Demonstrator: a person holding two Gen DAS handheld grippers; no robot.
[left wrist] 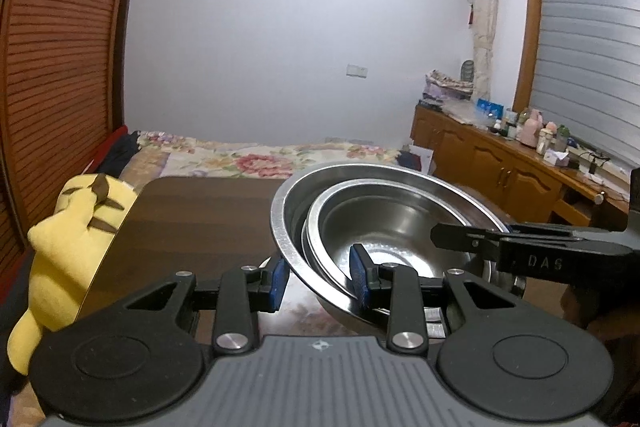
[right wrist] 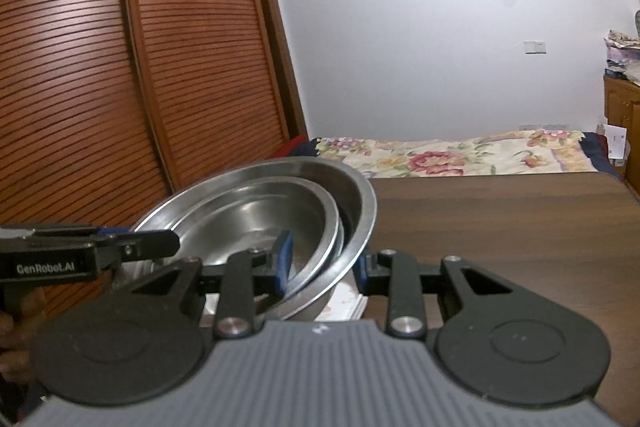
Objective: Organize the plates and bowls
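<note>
Two steel bowls are sitting nested, the smaller bowl [left wrist: 384,227] inside the larger bowl [left wrist: 288,195], mouths facing up, tilted above the table [left wrist: 192,219]. Each hand-held gripper is clamping the doubled rim between its pads: the left hand-held gripper [left wrist: 320,277] on one side, the right hand-held gripper [right wrist: 322,263] opposite.

Left gripper [left wrist: 320,281] clamps the near rim of nested steel bowls: large outer bowl [left wrist: 286,223], smaller inner bowl [left wrist: 384,223]. One blue pad sits outside, one inside. Right gripper [left wrist: 460,237] reaches in from the right over the far rim, grip probably closed there. Dark wood table [left wrist: 192,223] below; yellow plush [left wrist: 68,243] at its left edge.
</note>
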